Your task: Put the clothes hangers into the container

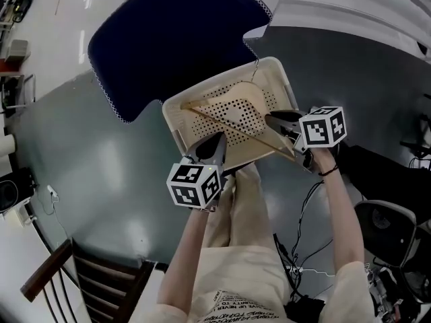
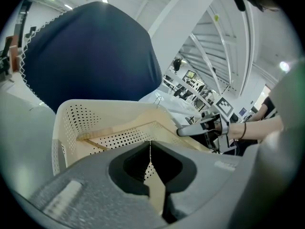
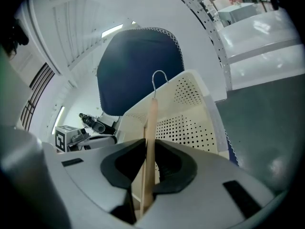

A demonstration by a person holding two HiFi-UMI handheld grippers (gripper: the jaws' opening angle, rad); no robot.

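- Right hand-held gripper (image 3: 150, 151): jaws narrow, clamped on one pale wood arm of the hanger (image 3: 152, 123).
- Left hand-held gripper (image 2: 150, 151): jaws closed to a hairline at the container's near rim. It may be nipping the rim, can't confirm from that view.
- Marker cube (image 1: 195, 186) on each hand-held gripper: black-and-white squares only, no readable text.
- Print on the person's top (image 1: 229, 305) is upside down and too small to read.
- Hanger: light wood triangle with a crossbar and a thin metal wire hook (image 1: 256, 66). It lies inside the container with its hook up at the far rim.
- Container (image 1: 170, 110): cream plastic basket with perforated walls and base, standing on the glossy dark grey floor (image 1: 101, 167).
- The container's near wall is partly hidden behind the left hand-held gripper.
- Navy cloth (image 1: 168, 39) with a white stitched edge lies beyond it. Its far side is cut off by the frame.
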